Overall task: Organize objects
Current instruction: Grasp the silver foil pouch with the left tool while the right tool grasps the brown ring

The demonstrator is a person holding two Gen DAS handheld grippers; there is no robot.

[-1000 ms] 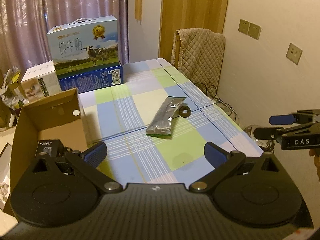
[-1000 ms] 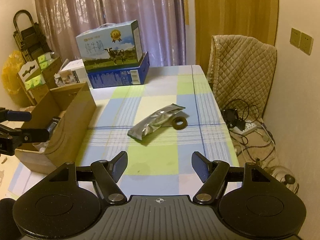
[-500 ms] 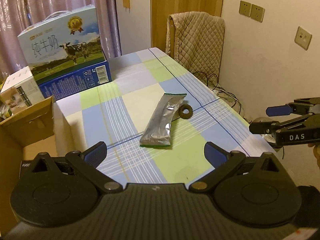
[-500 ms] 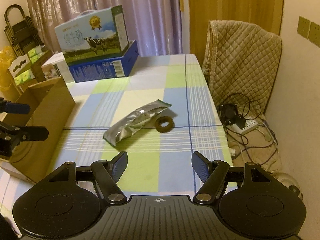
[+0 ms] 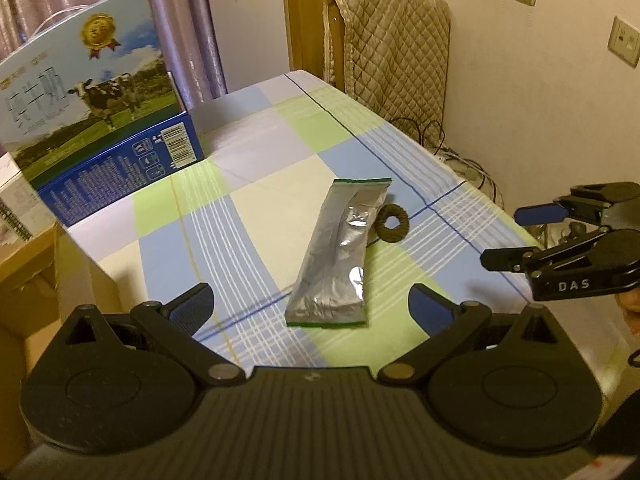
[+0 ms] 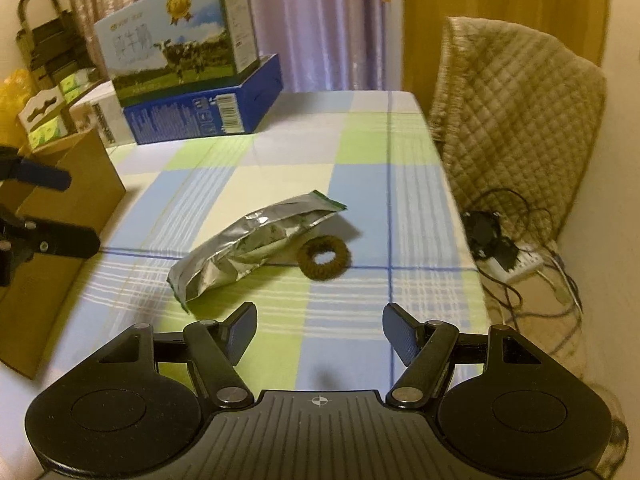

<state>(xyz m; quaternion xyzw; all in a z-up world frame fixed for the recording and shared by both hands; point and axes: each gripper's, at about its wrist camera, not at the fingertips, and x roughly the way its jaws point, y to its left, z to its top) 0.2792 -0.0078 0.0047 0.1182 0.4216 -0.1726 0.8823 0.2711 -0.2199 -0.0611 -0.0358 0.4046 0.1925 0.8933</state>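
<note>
Desk [image 5: 256,168], checked cloth. Foil pouch [image 5: 338,252], silver, crinkled, green-edged, lying flat mid-desk. Hair ring [image 5: 393,224], brown, fuzzy, touching the pouch's side. Left tool [image 5: 310,306], released, empty, above desk. Right tool [image 6: 318,332], released, empty, near pouch.

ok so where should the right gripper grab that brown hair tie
Pinch one side of the ring of the brown hair tie, one finger into its hole, coming down from above on the side away from the foil pouch. It lies flat, and the pouch crowds its other side.
</note>
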